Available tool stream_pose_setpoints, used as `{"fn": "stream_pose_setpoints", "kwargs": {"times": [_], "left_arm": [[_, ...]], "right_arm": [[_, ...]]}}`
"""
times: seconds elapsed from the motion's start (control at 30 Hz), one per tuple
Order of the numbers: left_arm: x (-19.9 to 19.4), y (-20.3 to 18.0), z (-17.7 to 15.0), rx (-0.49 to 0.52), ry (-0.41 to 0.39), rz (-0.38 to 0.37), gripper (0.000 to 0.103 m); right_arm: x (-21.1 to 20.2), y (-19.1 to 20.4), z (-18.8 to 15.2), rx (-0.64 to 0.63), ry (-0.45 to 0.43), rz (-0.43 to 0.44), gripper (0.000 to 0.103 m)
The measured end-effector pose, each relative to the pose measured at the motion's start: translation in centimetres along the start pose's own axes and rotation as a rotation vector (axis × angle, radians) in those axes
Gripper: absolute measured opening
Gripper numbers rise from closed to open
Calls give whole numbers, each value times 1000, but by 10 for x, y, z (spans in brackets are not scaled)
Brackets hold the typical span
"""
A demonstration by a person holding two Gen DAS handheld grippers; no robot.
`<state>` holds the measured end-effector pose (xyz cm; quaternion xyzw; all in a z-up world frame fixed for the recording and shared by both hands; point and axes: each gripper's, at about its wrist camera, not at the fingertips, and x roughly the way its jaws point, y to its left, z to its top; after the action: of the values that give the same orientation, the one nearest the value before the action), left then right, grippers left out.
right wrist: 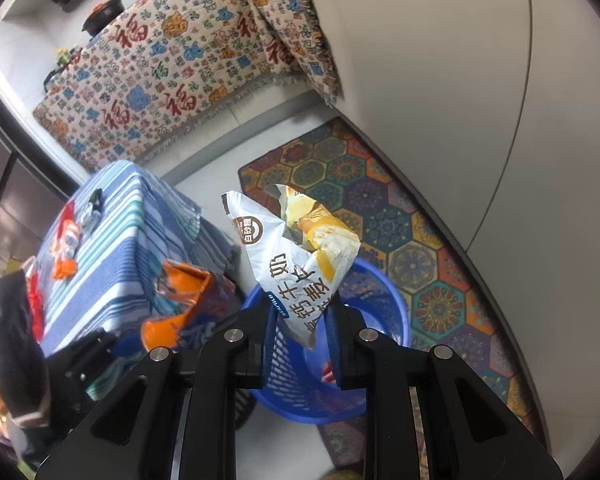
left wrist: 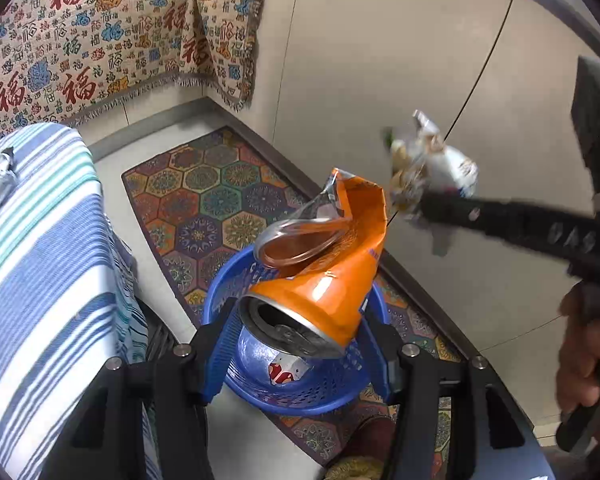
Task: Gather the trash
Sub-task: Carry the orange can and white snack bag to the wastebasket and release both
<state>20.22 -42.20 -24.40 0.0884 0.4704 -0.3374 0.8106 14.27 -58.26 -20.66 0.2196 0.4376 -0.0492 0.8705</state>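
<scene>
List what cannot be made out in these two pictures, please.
- Blue basket contents: both views, the crushed orange can and the white snack bag cover them.
- Trash on the striped cloth: right wrist view, small and blurred.
- Snack bag print: left wrist view, motion blur.

Left gripper (left wrist: pixel 300 344): black angular linkage arms with triangular cut-outs, round silver screw heads at the joints, and ribbed blue pads on the fingers (left wrist: pixel 220 344). Right gripper (right wrist: pixel 300 336): the same black frame, silver screws and blue pads; its side carries embossed lettering. A bare hand (left wrist: pixel 584 360) grips its handle.
</scene>
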Motion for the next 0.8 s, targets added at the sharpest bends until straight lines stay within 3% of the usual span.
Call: {"fn": "stream_pose_setpoints", "kwargs": {"times": [0.3, 0.47, 0.57, 0.8], "left_arm": [[26, 0, -2, -1, 34, 9, 58], [36, -4, 2, 4, 29, 17, 59], [47, -1, 6, -5, 43, 7, 71], [35, 6, 5, -39, 4, -10, 72]], "right_arm": [[13, -3, 5, 27, 33, -24, 24], [13, -3, 6, 44, 11, -9, 36], [10, -5, 8, 63, -19, -6, 50], [-14, -6, 13, 91, -134, -57, 59]]}}
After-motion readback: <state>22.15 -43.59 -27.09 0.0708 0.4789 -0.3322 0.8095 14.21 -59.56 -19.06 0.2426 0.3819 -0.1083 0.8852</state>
